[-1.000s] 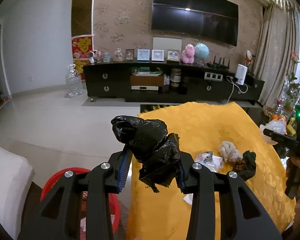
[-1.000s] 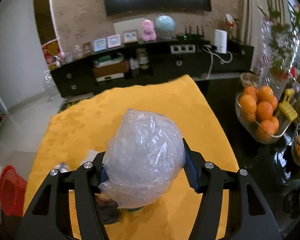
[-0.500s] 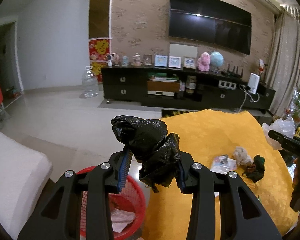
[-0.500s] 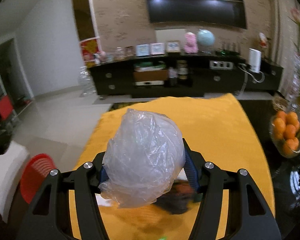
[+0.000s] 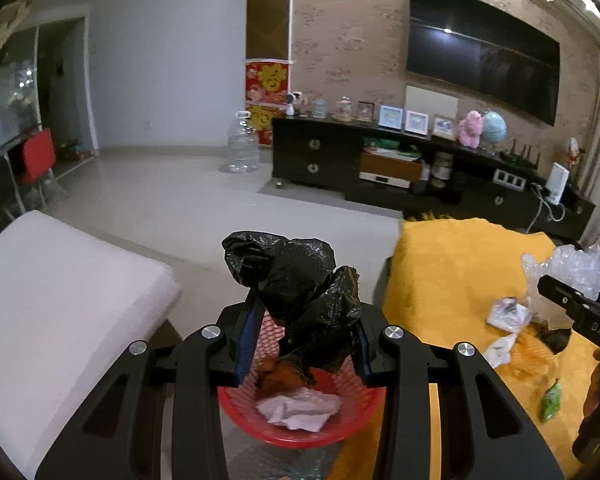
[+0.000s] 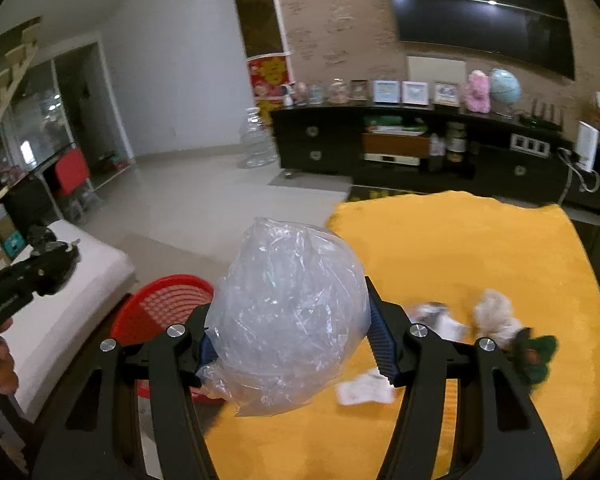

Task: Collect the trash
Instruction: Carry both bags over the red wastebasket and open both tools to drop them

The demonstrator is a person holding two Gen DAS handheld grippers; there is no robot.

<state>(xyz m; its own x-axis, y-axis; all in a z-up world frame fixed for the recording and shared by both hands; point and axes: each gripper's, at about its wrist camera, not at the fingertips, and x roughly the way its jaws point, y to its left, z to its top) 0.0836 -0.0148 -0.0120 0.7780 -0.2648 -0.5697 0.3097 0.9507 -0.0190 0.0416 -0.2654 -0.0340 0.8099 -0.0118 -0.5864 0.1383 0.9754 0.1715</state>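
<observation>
Left wrist footage showed the left gripper (image 5: 304,340) clamped on a crumpled black plastic bag (image 5: 300,288), which was held directly above the red basket (image 5: 300,428) at the lower centre of the frame; pale paper and an orange-brown scrap were already seen lying inside it. In the right wrist view, the right gripper (image 6: 290,346) was closed around a balled clear plastic bag (image 6: 288,340), with the basket's red rim visible to the lower left of that bag, partly hidden behind it. The step in hand was judged to be the drop of the black bag; opening of the left fingers was all that seemed called for, after which the clear bag would need to be carried leftward over the rim. More trash remained on the yellow tablecloth (image 6: 480,248) at the right of the frame: a whitish wad (image 6: 494,314), white paper scraps (image 6: 364,392) and a dark green piece (image 6: 534,354). The basket appeared to be wedged between the cloth's edge and a white cushion (image 5: 60,292) at the left, so little side room was judged to be left for two grippers at once, while the space above the rim was open.
</observation>
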